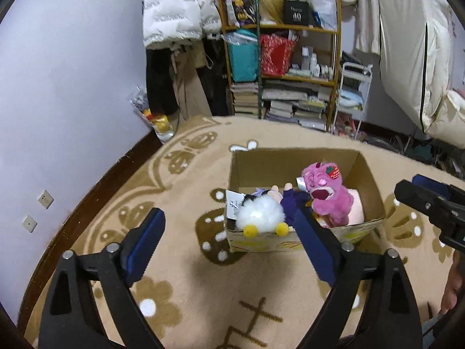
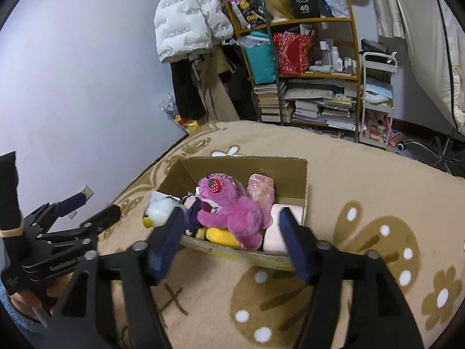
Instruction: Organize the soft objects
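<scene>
Left gripper point(image 1: 229, 247) spread wide, empty. White fluffy toy point(image 1: 260, 213) slumped over cardboard box point(image 1: 293, 160) near rim, likely to tip onto rug point(image 1: 180, 276) if nudged. Pink plush point(image 2: 232, 215) piled inside. Right gripper point(image 2: 229, 244) wide, empty.

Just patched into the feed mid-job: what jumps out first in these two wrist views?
The open cardboard box in the middle of the beige patterned rug grabs attention, packed along its near side with soft toys. A bright pink plush with a strawberry on its head sits on top, and a white fluffy toy with yellow feet hangs over the near left rim. Both grippers, left gripper and right gripper, stand open and empty just short of the box.
</scene>
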Motion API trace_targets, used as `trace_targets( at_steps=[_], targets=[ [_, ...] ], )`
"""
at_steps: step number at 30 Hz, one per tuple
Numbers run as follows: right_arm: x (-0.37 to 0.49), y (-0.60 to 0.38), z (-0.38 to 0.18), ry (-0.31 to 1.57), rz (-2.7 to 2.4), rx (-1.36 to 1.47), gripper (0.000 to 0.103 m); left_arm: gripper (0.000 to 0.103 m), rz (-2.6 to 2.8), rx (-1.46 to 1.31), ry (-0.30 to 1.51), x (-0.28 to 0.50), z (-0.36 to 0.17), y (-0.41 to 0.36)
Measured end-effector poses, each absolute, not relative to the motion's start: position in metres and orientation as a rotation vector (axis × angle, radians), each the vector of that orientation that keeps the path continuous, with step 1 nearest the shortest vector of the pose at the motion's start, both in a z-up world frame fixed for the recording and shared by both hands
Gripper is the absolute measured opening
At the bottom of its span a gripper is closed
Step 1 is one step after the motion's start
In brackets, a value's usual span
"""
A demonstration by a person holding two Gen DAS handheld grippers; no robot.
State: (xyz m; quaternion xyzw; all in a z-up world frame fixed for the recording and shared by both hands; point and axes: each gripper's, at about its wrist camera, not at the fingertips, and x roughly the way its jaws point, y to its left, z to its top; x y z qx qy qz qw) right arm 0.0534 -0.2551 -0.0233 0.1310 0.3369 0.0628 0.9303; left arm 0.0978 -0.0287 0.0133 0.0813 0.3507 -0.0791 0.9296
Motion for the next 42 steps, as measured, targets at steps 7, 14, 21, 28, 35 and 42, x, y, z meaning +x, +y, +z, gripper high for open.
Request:
trace_targets(
  at_steps=[7, 14, 21, 28, 35, 42],
  targets=[
    [0.016, -0.255, 0.003, 0.63, 0.113, 0.259, 0.103, 0.1, -0.155, 0.144, 0.652, 0.059, 0.042, -0.01],
    [-0.019, -0.243, 0.021, 0.593, 0.113, 0.204, 0.103, 0.102, -0.134, 0.129, 0.582, 0.022, 0.06, 0.004],
    [-0.04, -0.238, 0.017, 0.551, 0.121, 0.207, 0.103, 0.102, -0.106, 0.138, 0.534, -0.002, 0.062, 0.01],
    [-0.055, -0.242, 0.002, 0.509, 0.078, 0.208, 0.103, 0.102, -0.111, 0.168, 0.519, -0.012, 0.049, 0.008],
    [-0.054, -0.249, -0.009, 0.498, 0.038, 0.204, 0.103, 0.102, -0.108, 0.197, 0.53, -0.009, 0.035, 0.002],
    [-0.052, -0.247, -0.017, 0.496, 0.018, 0.127, 0.103, 0.102, -0.1, 0.229, 0.567, 0.003, 0.02, -0.003]
  ],
)
